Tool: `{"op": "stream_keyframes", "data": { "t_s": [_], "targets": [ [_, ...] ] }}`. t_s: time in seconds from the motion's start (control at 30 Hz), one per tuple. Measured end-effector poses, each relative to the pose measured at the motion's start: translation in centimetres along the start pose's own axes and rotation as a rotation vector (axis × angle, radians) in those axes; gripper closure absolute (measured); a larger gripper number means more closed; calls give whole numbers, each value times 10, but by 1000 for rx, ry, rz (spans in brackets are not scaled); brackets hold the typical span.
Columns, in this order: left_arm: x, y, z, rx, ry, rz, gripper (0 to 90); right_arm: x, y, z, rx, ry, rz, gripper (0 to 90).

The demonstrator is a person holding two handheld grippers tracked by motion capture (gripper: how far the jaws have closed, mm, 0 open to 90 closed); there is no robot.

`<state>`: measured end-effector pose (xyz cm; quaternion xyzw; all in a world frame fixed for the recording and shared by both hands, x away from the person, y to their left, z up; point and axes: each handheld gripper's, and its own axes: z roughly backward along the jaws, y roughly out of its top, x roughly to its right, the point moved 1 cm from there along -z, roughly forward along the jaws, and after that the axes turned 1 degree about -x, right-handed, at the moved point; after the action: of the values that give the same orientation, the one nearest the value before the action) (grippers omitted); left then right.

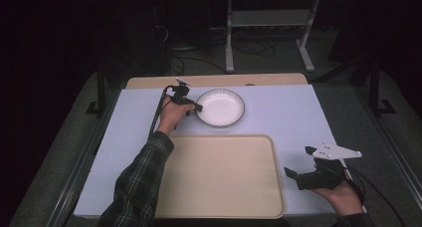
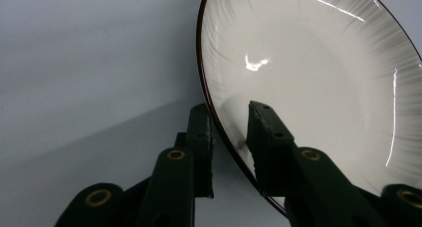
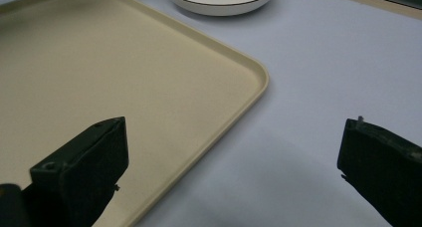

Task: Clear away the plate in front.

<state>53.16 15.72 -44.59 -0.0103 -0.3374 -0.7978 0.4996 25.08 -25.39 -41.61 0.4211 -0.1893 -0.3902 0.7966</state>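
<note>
A white bowl (image 1: 221, 107) with a thin dark rim stands on the pale mat behind a beige tray (image 1: 219, 172). My left gripper (image 1: 198, 107) sits at the bowl's left edge. In the left gripper view its jaws (image 2: 231, 122) straddle the rim of the bowl (image 2: 323, 87), one pad outside and one inside, with a narrow gap still showing beside the rim. My right gripper (image 1: 298, 161) hovers open, holding nothing, just right of the tray's near right corner. In the right gripper view, its jaws (image 3: 234, 152) stand wide apart over the tray (image 3: 124, 62) edge, with the bowl (image 3: 219, 0) far ahead.
The tray holds nothing. The pale mat (image 1: 288, 112) covers the table, with a wooden strip (image 1: 219, 80) along the far edge. Behind the table are a metal frame (image 1: 268, 33) and cables on a dark floor.
</note>
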Motion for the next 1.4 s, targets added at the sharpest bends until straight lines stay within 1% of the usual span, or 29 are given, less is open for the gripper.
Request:
{"op": "stream_keyframes", "data": {
  "t_s": [0.07, 0.13, 0.2, 0.3, 0.47, 0.53, 0.6, 0.77, 0.8, 0.83, 0.87, 0.97, 1.1, 1.33, 1.4],
  "targets": [
    [1, 1, 0, -6, 3, 7, 719, 0, 0, 0, -1, -1, -3, 0],
    [0, 2, 0, -14, -3, 35, 728, 0, 0, 0, -1, -1, -4, 0],
    [0, 3, 0, -21, -1, 53, 740, 0, 0, -1, -3, -1, -2, 0],
    [-2, 4, 1, -23, -10, 99, 761, 0, 0, -1, -5, -2, -2, 0],
    [-3, 6, 3, -16, -36, 136, 805, 1, 0, 0, -2, -6, -6, 0],
    [-3, 8, 7, -6, -53, 133, 830, 2, 0, 0, -1, -7, -4, 0],
    [-1, 9, 9, -3, -53, 127, 843, 2, 0, 0, -2, -8, -6, 0],
    [-1, 8, 12, 11, -70, 132, 855, 1, 0, 1, 1, -16, 0, 10],
    [-1, 9, 13, 14, -76, 135, 858, 1, 0, 1, 1, -18, 0, 9],
    [-1, 9, 14, 27, -88, 140, 863, 1, 0, 1, 1, -19, 0, 10],
    [0, 9, 15, 29, -88, 136, 868, 2, 0, 1, -1, -20, -1, 9],
    [1, 9, 16, 41, -95, 142, 873, 2, 0, 1, -2, -21, 0, 10],
    [4, 10, 17, 58, -85, 130, 877, 1, -1, 1, -1, -19, 0, 9],
    [6, 12, 22, 64, -57, 109, 877, 2, -1, 1, 0, -19, 0, 10],
    [6, 13, 25, 69, -47, 96, 876, 2, -1, 1, 1, -19, 0, 9]
  ]
}}
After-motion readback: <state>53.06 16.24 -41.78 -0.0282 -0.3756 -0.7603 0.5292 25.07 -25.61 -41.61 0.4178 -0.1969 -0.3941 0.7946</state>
